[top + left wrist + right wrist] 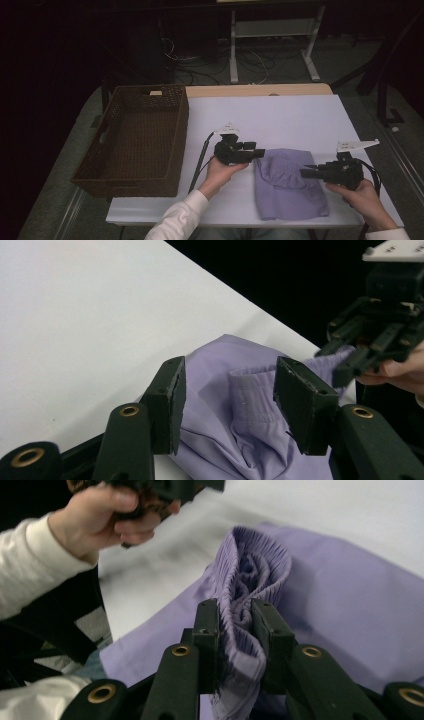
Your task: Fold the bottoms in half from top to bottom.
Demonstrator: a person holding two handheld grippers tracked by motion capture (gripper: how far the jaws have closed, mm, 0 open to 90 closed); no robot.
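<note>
Purple cloth point(290, 185) lies on the white table point(280, 117) near its front edge, between my two grippers and to the right of the brown wicker basket point(132, 140). My right gripper point(235, 615) has its jaws drawn narrow on the pleated elastic band point(250, 575) of the cloth — in the right gripper view the gathered band is pinched between the two black jaws and rises above them in a fold. My left gripper point(227, 405) stands with jaws wide apart; in the left gripper view the cloth sits in the gap between them, but I cannot tell if the pads point(300, 407) touch the fabric or hang just above it. In the high view the left gripper point(239, 150) is just beside the left edge of the cloth. The front part of the cloth is cut off in both gripper views, and the folded inside of the band is too dark to make out — I see only shadow there.
</note>
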